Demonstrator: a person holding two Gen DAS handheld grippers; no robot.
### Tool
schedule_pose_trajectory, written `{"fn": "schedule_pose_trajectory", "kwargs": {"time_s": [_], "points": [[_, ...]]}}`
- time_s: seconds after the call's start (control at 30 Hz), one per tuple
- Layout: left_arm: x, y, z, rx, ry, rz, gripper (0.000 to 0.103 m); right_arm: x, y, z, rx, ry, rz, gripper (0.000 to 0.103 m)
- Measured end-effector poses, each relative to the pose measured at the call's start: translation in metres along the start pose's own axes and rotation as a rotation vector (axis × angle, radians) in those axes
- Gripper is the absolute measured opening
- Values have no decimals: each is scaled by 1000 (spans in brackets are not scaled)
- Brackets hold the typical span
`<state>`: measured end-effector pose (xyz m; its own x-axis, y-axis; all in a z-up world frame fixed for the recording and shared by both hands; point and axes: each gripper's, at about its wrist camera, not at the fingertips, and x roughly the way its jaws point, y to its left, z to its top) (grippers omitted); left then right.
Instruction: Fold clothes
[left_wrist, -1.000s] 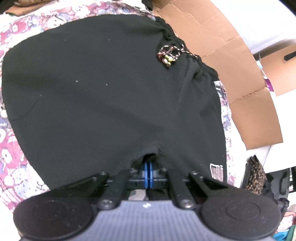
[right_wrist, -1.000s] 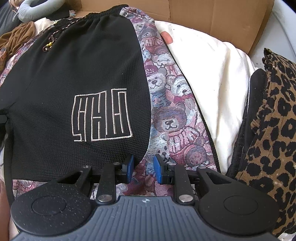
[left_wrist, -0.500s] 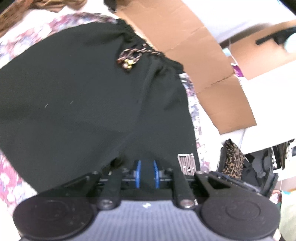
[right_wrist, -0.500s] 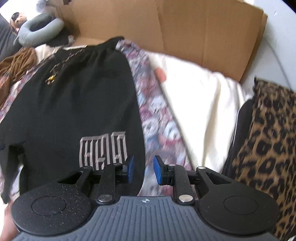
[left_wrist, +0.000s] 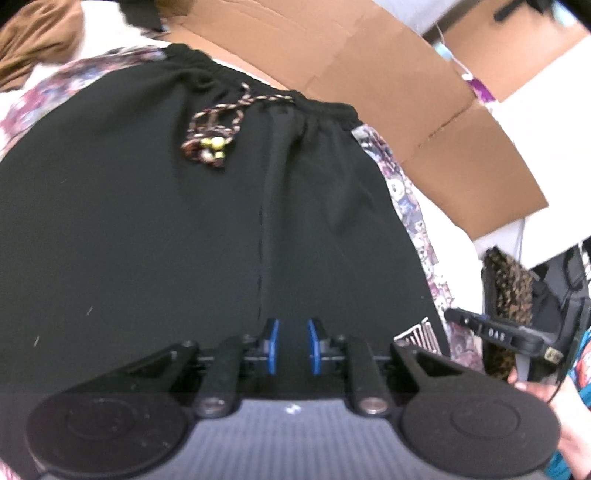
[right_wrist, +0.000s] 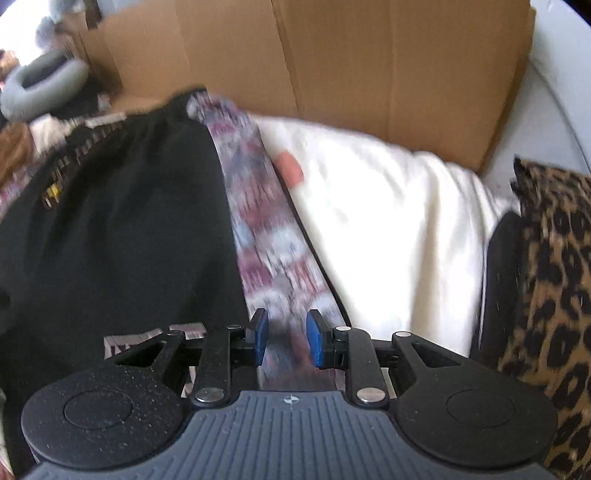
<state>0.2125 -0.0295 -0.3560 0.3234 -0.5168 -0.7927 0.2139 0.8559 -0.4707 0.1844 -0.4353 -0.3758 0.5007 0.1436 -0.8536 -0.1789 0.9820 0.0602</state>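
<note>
The left gripper (left_wrist: 291, 345) is hovering over the black shorts (left_wrist: 166, 229), its jaws having just been opening, nothing between them; the right gripper (right_wrist: 284, 338) is hanging released above the patterned fabric (right_wrist: 266, 229).

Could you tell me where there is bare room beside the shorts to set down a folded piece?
The white sheet is free, bordered by the bear-print cloth, the cardboard and the leopard cushion. The shorts cover the rest, and the far left corner is crowded with brown cloth and a grey pillow.
</note>
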Motion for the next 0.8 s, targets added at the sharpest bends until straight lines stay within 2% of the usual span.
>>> {"fn": "schedule_pose_trajectory", "kwargs": {"time_s": [0.27, 0.33, 0.37, 0.53, 0.63, 0.7, 0.8], "points": [[31, 5, -2, 39, 54, 67, 14, -6, -12, -23, -13, 22, -62, 28], [31, 6, -2, 49, 58, 87, 4, -8, -15, -26, 1, 25, -59, 28], [30, 7, -2, 52, 59, 97, 3, -9, -16, -27, 3, 28, -61, 28], [18, 8, -1, 90, 64, 129, 3, -16, -16, -32, 12, 52, -73, 28], [5, 11, 3, 86, 53, 116, 14, -20, -19, -29, 63, 95, -89, 28], [-5, 15, 9, 91, 30, 124, 15, -25, -21, -24, 108, 112, -99, 29], [-15, 26, 18, 88, 8, 153, 18, -32, -21, -20, 126, 89, -85, 29]]}}
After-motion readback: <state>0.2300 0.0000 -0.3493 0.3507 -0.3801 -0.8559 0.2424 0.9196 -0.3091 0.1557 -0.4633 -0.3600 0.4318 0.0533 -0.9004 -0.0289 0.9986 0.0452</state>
